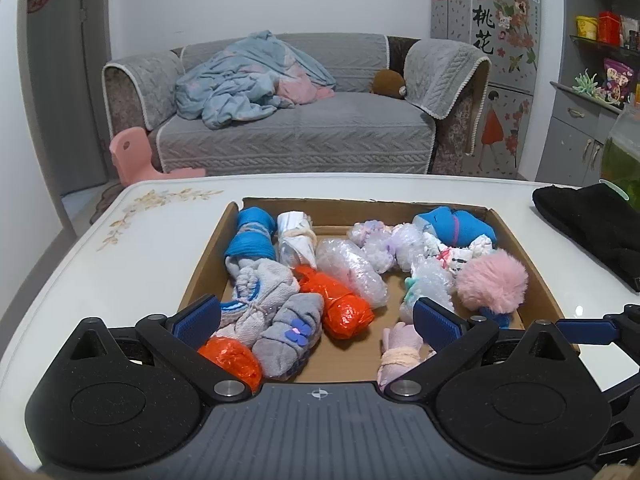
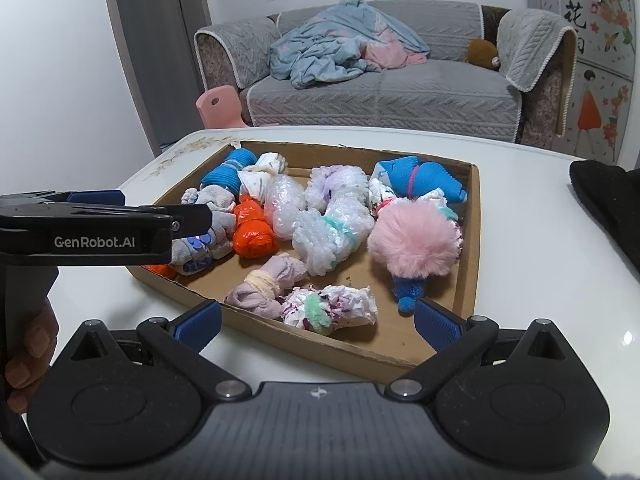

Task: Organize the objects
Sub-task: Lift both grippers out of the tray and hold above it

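Observation:
A shallow cardboard tray [image 1: 536, 276] [image 2: 470, 272] on a white table holds several rolled bundles: orange plastic rolls [image 1: 340, 300] [image 2: 252, 228], grey sock rolls [image 1: 288, 332], blue rolls [image 1: 250, 236] [image 2: 420, 182], bubble-wrap bundles [image 1: 352, 268] [image 2: 332, 232], a pink pom-pom [image 1: 492, 280] [image 2: 414, 236], a lilac tied roll [image 1: 400, 348] [image 2: 264, 284] and a white patterned roll [image 2: 332, 306]. My left gripper [image 1: 318, 318] is open and empty over the tray's near edge; it also shows side-on in the right wrist view [image 2: 120, 216]. My right gripper [image 2: 318, 320] is open and empty at the tray's near corner.
A black cloth [image 1: 592, 224] [image 2: 608, 196] lies on the table [image 1: 100, 264] right of the tray. Beyond the table stand a grey sofa [image 1: 296, 128] with a blue blanket, a pink stool [image 1: 132, 152] and a decorated fridge [image 1: 492, 40].

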Demonstrator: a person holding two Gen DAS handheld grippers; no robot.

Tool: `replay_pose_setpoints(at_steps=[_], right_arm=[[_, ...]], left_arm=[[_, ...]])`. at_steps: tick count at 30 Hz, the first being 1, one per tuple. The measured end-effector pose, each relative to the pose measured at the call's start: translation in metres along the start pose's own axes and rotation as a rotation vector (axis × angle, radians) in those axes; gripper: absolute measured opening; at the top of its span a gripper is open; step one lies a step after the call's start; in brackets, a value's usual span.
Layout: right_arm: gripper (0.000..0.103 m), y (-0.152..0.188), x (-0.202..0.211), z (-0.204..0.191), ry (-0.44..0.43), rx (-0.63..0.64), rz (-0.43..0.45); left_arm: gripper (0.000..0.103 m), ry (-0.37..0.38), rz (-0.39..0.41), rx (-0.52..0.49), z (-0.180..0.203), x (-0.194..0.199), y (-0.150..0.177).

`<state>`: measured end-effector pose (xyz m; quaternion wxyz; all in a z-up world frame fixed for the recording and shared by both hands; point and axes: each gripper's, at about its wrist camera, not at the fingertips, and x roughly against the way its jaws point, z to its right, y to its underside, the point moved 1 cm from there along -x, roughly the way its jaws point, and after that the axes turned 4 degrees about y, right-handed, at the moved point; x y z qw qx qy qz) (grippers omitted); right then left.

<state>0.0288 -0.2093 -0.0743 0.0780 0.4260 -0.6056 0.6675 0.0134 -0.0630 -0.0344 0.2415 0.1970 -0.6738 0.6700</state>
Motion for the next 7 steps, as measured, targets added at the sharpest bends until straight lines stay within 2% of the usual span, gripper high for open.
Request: replay_pose_setpoints(at_steps=[7], right_arm=[[0.102, 0.0002, 0.0001, -0.0018, -0.003, 0.001, 0.002]], left_arm=[[0.102, 0.004, 0.01, 0.001, -0.0015, 0.0003, -0.0002]])
